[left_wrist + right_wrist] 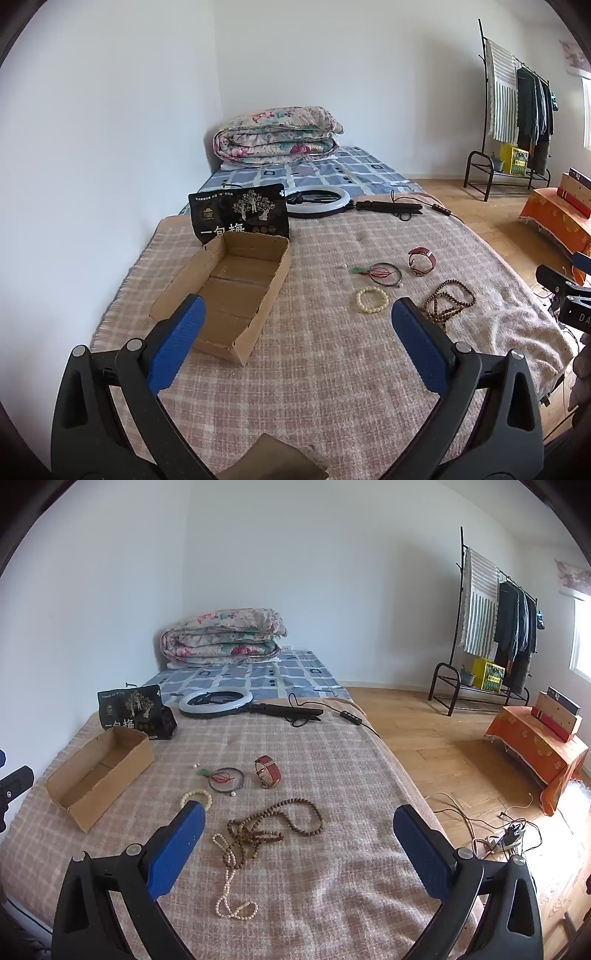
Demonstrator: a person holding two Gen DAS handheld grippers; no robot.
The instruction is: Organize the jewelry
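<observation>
Over blanket (pixel 332 886), empty jaws wide.

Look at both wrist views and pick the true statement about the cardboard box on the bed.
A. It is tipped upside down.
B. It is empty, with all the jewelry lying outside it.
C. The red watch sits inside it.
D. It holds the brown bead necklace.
B: the cardboard box shows only its bare floor, while the brown bead necklace and red watch lie on the blanket.

Matt cardboard box (pixel 236 284) on a rough woven blanket (pixel 332 369); wooden beads (pixel 273 827).
</observation>
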